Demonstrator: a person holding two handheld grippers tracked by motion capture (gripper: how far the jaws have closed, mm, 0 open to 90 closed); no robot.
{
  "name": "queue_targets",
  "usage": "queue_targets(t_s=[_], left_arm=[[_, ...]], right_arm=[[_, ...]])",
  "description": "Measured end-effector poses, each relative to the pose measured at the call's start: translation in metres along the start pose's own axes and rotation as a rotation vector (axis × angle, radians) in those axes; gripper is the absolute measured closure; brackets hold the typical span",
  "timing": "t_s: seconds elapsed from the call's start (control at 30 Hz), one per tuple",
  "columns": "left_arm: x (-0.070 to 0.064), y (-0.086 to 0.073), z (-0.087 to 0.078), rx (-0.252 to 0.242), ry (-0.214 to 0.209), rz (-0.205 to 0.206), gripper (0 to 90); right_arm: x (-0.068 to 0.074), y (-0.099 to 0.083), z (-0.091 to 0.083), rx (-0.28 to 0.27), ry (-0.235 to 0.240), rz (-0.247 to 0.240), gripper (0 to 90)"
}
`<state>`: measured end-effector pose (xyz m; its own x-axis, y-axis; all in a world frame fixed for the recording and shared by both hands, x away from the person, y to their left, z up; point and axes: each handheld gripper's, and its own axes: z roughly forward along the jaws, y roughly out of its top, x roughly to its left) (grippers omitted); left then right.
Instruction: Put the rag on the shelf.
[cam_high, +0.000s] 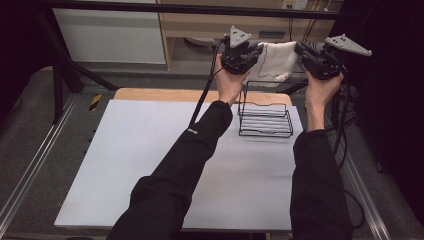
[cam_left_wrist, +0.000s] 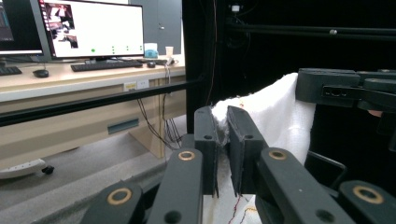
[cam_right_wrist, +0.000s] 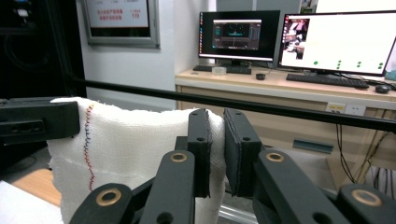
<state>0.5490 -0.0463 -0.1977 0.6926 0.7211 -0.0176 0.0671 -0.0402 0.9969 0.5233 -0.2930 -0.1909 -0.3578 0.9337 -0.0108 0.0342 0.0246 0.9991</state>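
You hold the white cloth (cam_high: 278, 60) stretched in the air between the left gripper (cam_high: 258, 50) and right gripper (cam_high: 298, 50), both clamped on its top corners, above the wire rack (cam_high: 265, 119); pulling further apart could slip a corner free.

The room is dim, with black corners in the high view. Light from overhead falls evenly on the pale counter (cam_high: 150, 165), where shadows stay soft. Monitors (cam_left_wrist: 93, 28) glare white, washed out. Near jaws look slightly soft; the distance blurs.
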Motion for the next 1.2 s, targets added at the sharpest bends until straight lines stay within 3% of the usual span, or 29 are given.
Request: queue_targets(t_s=[0.27, 0.7, 1.2], left_arm=[[-0.002, -0.012, 0.001, 0.030, -0.009, 0.024, 82.9], [-0.018, -0.026, -0.004, 0.038, -0.062, 0.014, 82.7], [-0.022, -0.019, -0.015, 0.029, -0.089, 0.010, 82.7]], right_arm=[[-0.005, -0.016, -0.003, 0.019, 0.011, 0.014, 81.4], [-0.010, -0.026, -0.023, 0.025, 0.016, 0.018, 81.3], [-0.003, -0.019, -0.043, 0.024, 0.027, -0.015, 81.2]])
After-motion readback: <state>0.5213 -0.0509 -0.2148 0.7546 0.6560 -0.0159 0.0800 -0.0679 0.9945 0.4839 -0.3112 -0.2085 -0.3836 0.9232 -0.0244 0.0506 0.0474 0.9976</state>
